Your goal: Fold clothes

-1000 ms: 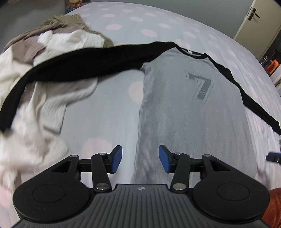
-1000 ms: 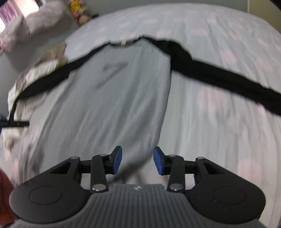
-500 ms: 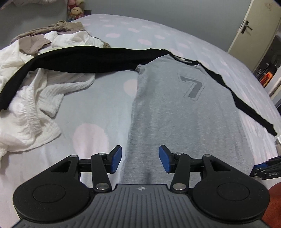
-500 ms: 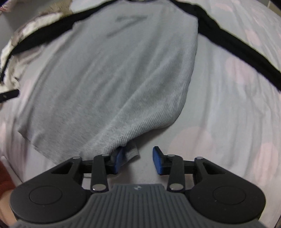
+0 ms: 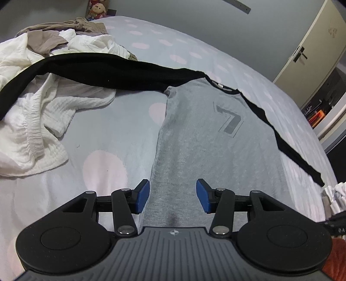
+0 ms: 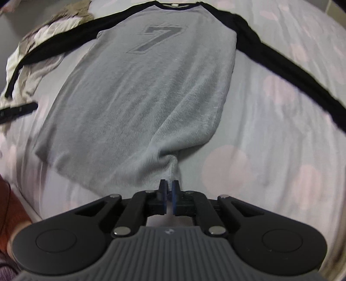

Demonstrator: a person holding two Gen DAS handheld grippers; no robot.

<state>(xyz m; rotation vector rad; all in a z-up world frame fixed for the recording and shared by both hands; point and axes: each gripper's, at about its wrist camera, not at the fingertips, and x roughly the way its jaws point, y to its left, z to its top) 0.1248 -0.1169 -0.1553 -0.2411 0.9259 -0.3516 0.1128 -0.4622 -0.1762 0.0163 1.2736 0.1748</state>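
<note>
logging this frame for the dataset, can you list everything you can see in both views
shirt: 1, grey body with black sleeves and a grey 7, spread flat on the bed
clothes pile: 1, white and tan, on the bed beside the shirt, under one black sleeve
bed sheet: 1, pale blue with pink dots, under everything
soft toy: 1, mixed colours, by the far edge of the bed
door: 1, cream, far side of the room
left gripper: 1, black with blue pads, open over the shirt's hem
right gripper: 1, black with blue pads, shut on the shirt's hem corner
</note>
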